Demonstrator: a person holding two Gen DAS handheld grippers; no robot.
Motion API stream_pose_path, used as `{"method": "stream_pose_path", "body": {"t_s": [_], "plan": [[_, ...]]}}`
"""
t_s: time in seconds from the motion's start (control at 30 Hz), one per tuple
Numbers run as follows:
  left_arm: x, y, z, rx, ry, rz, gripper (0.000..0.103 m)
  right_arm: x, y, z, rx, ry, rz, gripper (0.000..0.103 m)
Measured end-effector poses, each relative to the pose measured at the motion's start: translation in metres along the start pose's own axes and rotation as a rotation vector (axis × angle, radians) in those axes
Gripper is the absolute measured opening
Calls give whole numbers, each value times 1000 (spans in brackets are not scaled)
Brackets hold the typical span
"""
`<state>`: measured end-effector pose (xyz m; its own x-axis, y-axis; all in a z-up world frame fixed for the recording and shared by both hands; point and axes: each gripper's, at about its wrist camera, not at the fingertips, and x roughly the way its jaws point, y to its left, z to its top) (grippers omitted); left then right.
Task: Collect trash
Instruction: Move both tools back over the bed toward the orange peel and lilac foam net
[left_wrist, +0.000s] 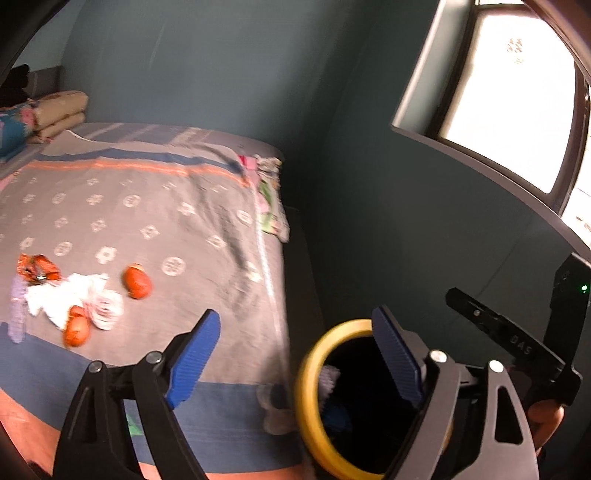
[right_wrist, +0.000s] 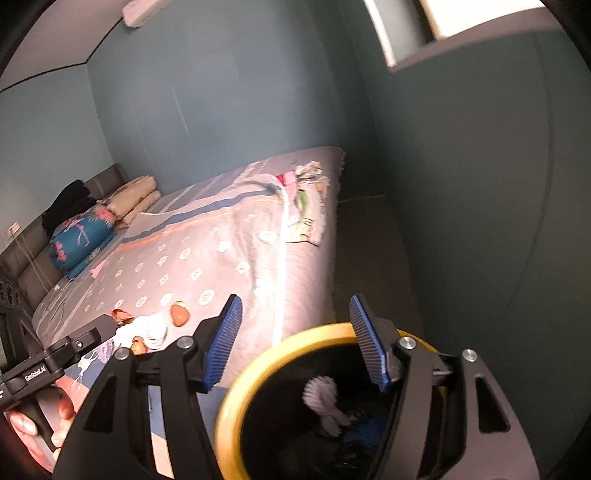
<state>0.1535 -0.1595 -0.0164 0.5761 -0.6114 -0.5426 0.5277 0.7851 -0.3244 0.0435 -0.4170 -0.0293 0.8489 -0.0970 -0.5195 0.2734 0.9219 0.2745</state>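
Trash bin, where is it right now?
The yellow-rimmed trash bin stands on the floor beside the bed, low in both wrist views, right under the open right gripper.

Grey patterned bedspread (left_wrist: 155, 206) covers the bed, with folded blankets (right_wrist: 135, 201) and a teal floral pillow (right_wrist: 79, 240) stacked by the headboard (right_wrist: 33, 251). Bright window (left_wrist: 506, 96) on the teal wall (left_wrist: 221, 66).
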Motion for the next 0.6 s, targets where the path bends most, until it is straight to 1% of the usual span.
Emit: {"method": "stream_pose_path", "body": {"t_s": [0.13,0.33,0.5,0.6], "plan": [[-16,27,4,-20,-29,52,85,8,32,8,-47,5,35,61],[-34,63,10,-48,-59,121,86,19,79,13,-115,25,83,62],[-48,98,15,-85,-77,171,89,33,113,17,-141,43,115,65],[-53,116,15,-104,-80,199,90,47,135,18,-159,60,137,66]]}}
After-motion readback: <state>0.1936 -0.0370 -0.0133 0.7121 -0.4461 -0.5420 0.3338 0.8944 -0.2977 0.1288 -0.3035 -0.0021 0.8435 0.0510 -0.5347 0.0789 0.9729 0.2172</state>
